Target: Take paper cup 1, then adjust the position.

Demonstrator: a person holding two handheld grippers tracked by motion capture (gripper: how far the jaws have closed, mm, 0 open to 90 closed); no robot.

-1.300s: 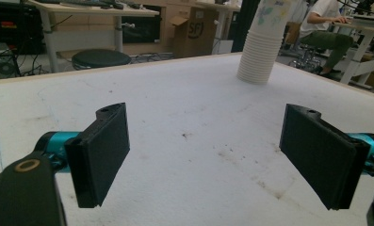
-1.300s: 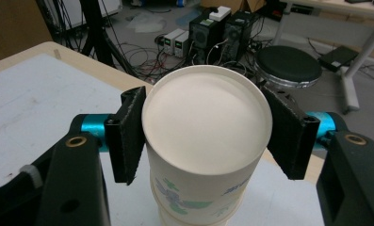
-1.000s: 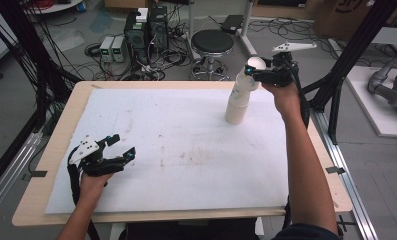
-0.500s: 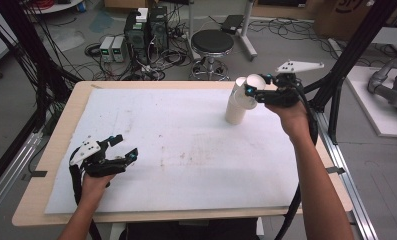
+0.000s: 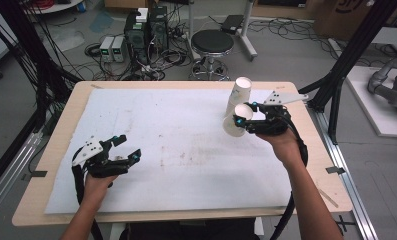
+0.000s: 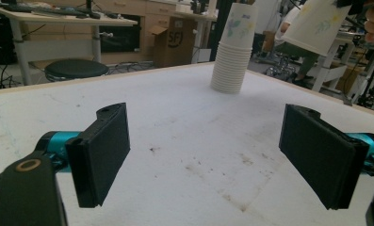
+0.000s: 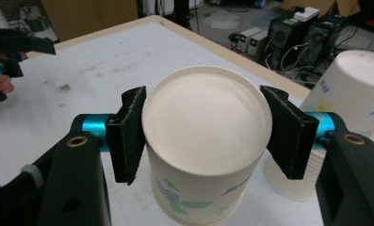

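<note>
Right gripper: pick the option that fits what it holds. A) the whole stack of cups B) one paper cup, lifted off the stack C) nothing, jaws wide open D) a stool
B: the right gripper has its jaws clamped on a single cup, base toward the camera, while the stack stands apart on the table.

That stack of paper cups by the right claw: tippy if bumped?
Probably. The cup stack is tall on a narrow footprint, so a sideways knock from the right claw could topple it. It looks like thin paper, so likely light and easily crushed. The lifted cup came free, so the nesting seems loose.
</note>
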